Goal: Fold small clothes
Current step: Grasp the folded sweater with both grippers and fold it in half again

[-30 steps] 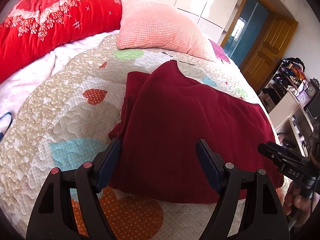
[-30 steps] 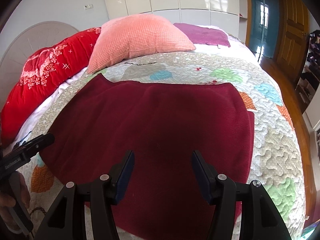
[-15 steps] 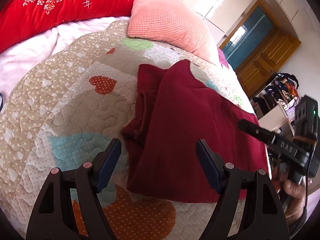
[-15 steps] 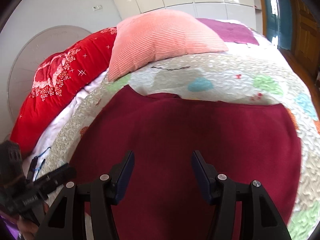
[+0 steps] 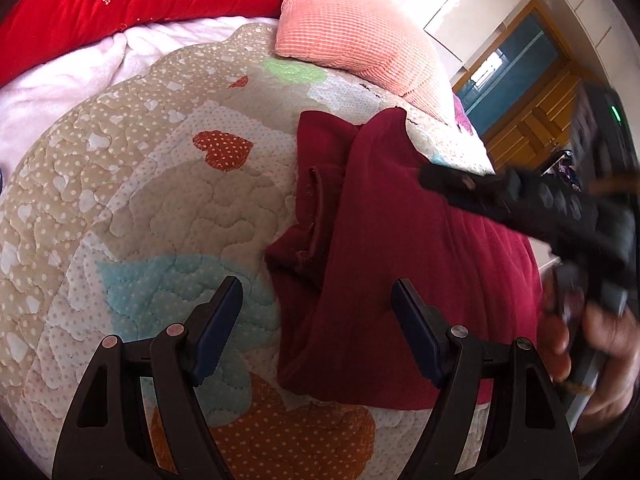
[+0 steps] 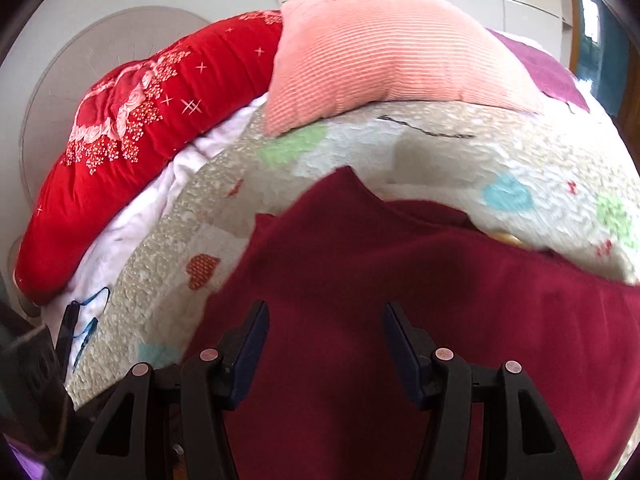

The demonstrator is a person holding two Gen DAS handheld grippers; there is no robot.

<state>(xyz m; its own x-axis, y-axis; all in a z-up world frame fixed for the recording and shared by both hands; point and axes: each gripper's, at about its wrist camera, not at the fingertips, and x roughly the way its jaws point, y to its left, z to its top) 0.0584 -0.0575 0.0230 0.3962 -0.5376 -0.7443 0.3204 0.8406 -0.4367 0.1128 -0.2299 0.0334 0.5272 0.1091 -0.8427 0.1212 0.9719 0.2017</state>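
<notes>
A dark red garment (image 5: pixel 400 248) lies folded on the patchwork quilt (image 5: pixel 140 200), with a sleeve and cuff sticking out at its left edge (image 5: pixel 316 208). My left gripper (image 5: pixel 316 312) is open and empty, above the garment's near left edge. My right gripper (image 6: pixel 324 332) is open and empty, close over the garment (image 6: pixel 400 300). The right gripper also shows in the left wrist view (image 5: pixel 520 204), blurred, reaching in from the right over the garment.
A pink ribbed pillow (image 6: pixel 384 52) and a red embroidered duvet (image 6: pixel 136 128) lie at the head of the bed. White bedding (image 5: pixel 60 80) lies beside the quilt. A wooden door (image 5: pixel 532 120) stands beyond the bed. A blue cord (image 6: pixel 86 320) lies left.
Both grippers have swung left over the garment and come closer to it. The right gripper has moved further in above the cloth. Both jaws stay open.
</notes>
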